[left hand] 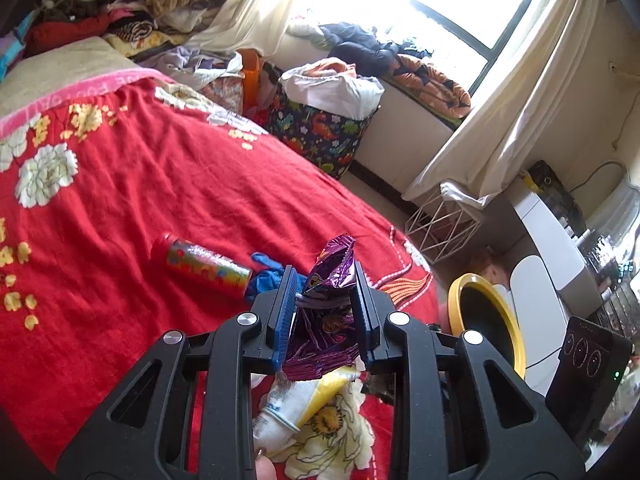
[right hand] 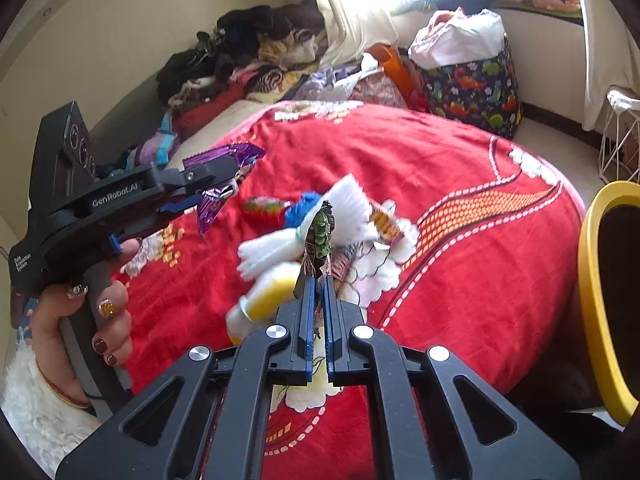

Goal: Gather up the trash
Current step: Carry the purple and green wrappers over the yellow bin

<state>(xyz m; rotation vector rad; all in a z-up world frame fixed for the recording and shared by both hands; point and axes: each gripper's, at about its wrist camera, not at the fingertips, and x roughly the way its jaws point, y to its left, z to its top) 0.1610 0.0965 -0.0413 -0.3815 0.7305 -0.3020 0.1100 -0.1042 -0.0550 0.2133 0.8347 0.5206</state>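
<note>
The left gripper (left hand: pixel 322 284), low in the centre of its own view, pinches a crumpled purple foil snack wrapper (left hand: pixel 330 276) between its blue pads, lifted above the red flowered blanket (left hand: pixel 180 184). In the right wrist view that same gripper sits at the left edge, held by a hand with painted nails (right hand: pixel 86 320). The right gripper (right hand: pixel 316 284), at the bottom centre of its view, has its fingers pressed nearly together on a thin green-printed wrapper (right hand: pixel 322 232) standing upright. Just beyond it on the blanket lie a white-and-yellow tube (right hand: pixel 264 296), a white pleated paper piece (right hand: pixel 320 216), a blue crumpled glove (right hand: pixel 302 208) and a colourful printed can (left hand: pixel 206 266). A yellow-rimmed round bin (right hand: pixel 596 292) stands at the right edge.
</note>
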